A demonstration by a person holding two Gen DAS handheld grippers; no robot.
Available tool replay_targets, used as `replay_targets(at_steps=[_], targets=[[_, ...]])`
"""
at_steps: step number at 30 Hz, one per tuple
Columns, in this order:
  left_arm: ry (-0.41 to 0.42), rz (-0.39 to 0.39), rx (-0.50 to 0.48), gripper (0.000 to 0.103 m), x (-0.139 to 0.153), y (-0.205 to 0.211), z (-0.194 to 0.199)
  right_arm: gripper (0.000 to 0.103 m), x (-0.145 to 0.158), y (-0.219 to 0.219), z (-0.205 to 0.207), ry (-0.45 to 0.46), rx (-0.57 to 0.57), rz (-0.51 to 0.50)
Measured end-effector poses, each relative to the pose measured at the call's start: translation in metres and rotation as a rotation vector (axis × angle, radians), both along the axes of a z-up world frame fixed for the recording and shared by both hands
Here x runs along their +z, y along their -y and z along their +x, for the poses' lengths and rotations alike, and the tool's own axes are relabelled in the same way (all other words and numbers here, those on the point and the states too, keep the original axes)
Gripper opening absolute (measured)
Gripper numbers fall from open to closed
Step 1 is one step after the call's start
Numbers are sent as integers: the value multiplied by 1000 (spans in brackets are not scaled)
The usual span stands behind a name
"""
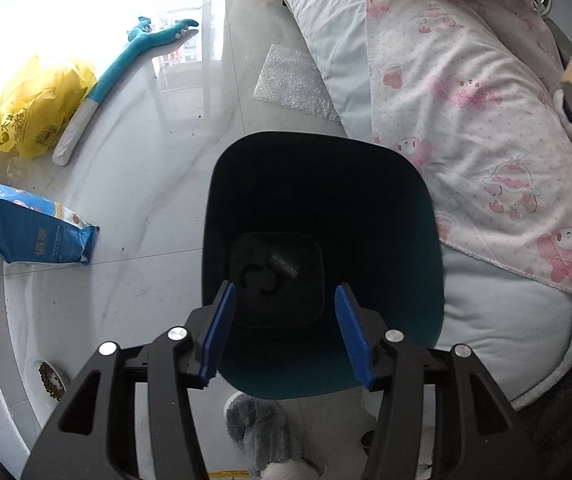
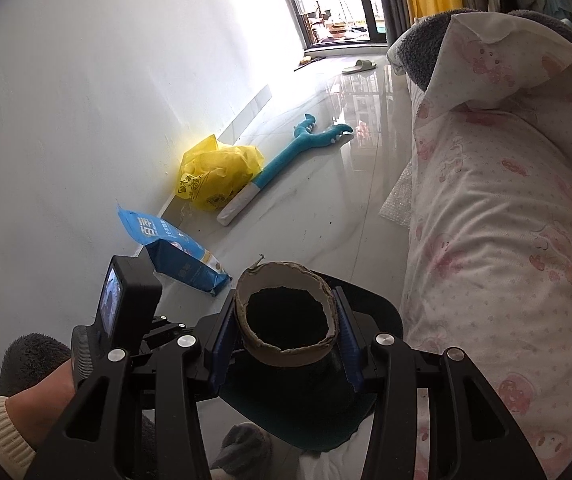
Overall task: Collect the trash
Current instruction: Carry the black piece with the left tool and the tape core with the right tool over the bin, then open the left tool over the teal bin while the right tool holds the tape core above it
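A dark teal trash bin (image 1: pixel 406 208) stands on the pale floor beside the bed. My left gripper (image 1: pixel 285 292) points down into its mouth and is open, with nothing between its blue pads (image 1: pixel 218 332). A small clear scrap (image 1: pixel 286 266) lies on the bin's bottom. My right gripper (image 2: pixel 286 308) is shut on a brown cardboard tube (image 2: pixel 286 354), pads pressing on both sides. The tube hangs over the bin (image 2: pixel 378 308), open end toward the camera. The left gripper's body (image 2: pixel 126 304) and the hand holding it show at the lower left of the right wrist view.
By the wall lie a yellow plastic bag (image 1: pixel 38 108), a blue snack bag (image 1: pixel 38 232) and a long teal plush toy (image 1: pixel 126 64). Bubble wrap (image 1: pixel 292 80) lies next to the bed with its pink-patterned quilt (image 1: pixel 466 92). Grey fluffy slippers (image 1: pixel 258 432) are under the gripper.
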State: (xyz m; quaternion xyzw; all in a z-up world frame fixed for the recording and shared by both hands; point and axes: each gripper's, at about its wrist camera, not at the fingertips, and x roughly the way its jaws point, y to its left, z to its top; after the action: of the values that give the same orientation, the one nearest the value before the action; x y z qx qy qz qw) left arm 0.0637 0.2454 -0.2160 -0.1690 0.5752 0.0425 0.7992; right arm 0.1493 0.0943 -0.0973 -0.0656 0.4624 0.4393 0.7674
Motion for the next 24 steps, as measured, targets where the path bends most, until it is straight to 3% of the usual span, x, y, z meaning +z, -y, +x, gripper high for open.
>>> replay_targets(at_steps=[11,24], targets=[[125,11,45,84,27,-28,-28,46,-35,-34,-5,-56,0,-103],[255,60,91,92,55,-53,-56,46,-73,-68,-18,-85,37,-234]])
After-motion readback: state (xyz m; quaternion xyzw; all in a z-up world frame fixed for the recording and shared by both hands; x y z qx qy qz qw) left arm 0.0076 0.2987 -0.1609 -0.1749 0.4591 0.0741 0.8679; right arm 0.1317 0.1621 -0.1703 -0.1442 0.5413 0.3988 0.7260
